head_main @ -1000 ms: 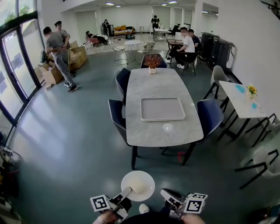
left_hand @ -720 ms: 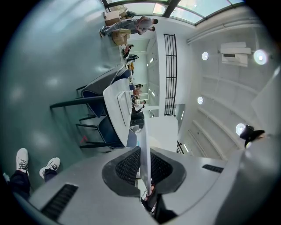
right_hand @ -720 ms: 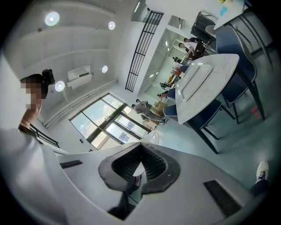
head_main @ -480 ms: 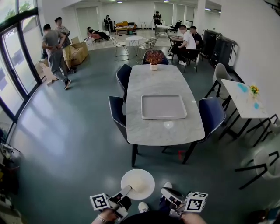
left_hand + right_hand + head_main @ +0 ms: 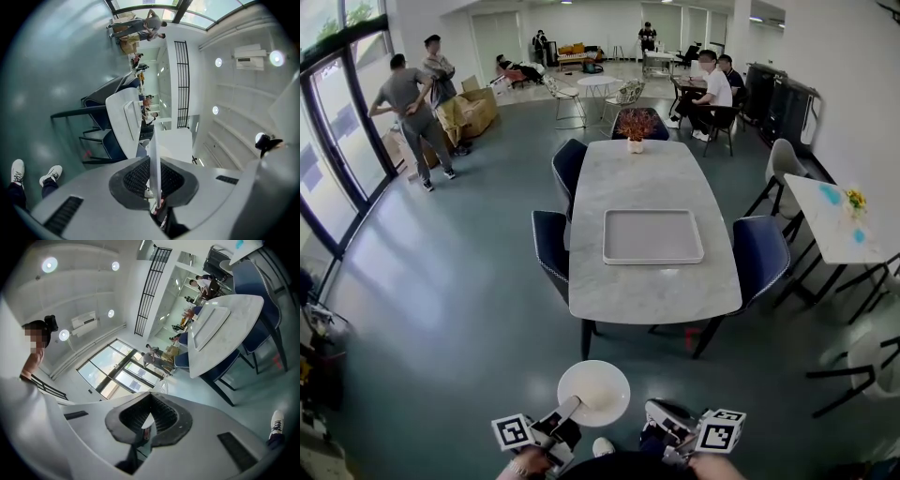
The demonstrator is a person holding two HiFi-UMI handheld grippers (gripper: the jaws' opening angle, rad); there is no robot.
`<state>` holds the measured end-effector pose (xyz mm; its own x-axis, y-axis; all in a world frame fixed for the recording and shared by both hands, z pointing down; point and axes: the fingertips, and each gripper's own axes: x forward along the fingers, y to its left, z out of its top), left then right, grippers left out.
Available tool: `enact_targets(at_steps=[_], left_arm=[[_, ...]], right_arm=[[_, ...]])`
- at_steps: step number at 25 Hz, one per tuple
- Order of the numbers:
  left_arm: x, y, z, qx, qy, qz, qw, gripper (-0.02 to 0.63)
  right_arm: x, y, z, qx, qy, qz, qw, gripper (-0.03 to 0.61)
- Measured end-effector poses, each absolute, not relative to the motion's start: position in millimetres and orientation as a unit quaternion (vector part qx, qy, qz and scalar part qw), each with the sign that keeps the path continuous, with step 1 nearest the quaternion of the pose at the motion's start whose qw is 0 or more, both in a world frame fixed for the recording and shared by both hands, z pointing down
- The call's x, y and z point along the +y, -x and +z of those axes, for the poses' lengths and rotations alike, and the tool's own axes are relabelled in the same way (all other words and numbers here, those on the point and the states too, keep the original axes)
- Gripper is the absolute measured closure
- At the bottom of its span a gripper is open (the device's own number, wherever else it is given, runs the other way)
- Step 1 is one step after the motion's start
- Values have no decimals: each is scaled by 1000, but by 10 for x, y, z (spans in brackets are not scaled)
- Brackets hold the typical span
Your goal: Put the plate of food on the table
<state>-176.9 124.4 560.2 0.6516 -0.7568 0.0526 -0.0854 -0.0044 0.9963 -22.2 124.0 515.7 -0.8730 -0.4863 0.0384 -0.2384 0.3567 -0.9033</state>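
A white round plate point(image 5: 593, 392) hangs over the grey floor at the bottom of the head view; its top looks plain white. My left gripper point(image 5: 572, 407) is shut on its near left rim. Seen from the left gripper view, the plate point(image 5: 154, 159) stands edge-on, pinched in that gripper point(image 5: 155, 177). To the plate's right my right gripper point(image 5: 655, 412) is shut and apart from it; its own view shows the jaws point(image 5: 146, 421) together and the plate's rim point(image 5: 163, 386) beyond. The long marble table point(image 5: 656, 178) stands ahead, bearing a white tray point(image 5: 652, 235).
Dark blue chairs point(image 5: 549, 246) point(image 5: 763, 255) flank the table, and a flower pot point(image 5: 635, 127) stands at its far end. A small white side table point(image 5: 830, 217) is at the right. People point(image 5: 412, 117) stand by the left windows; others point(image 5: 713, 89) sit at the back.
The table and tray have drawn slightly nearer in the head view. The people by the left windows have shifted. The plate stays in my left gripper.
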Motion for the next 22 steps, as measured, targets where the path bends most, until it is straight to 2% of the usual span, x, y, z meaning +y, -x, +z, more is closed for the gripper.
enact_targets(at_steps=[22], left_arm=[[189,830,5607,-336,-655,-264,623,591]], right_arm=[[135,-678,5200,810,202,-537,124,566]])
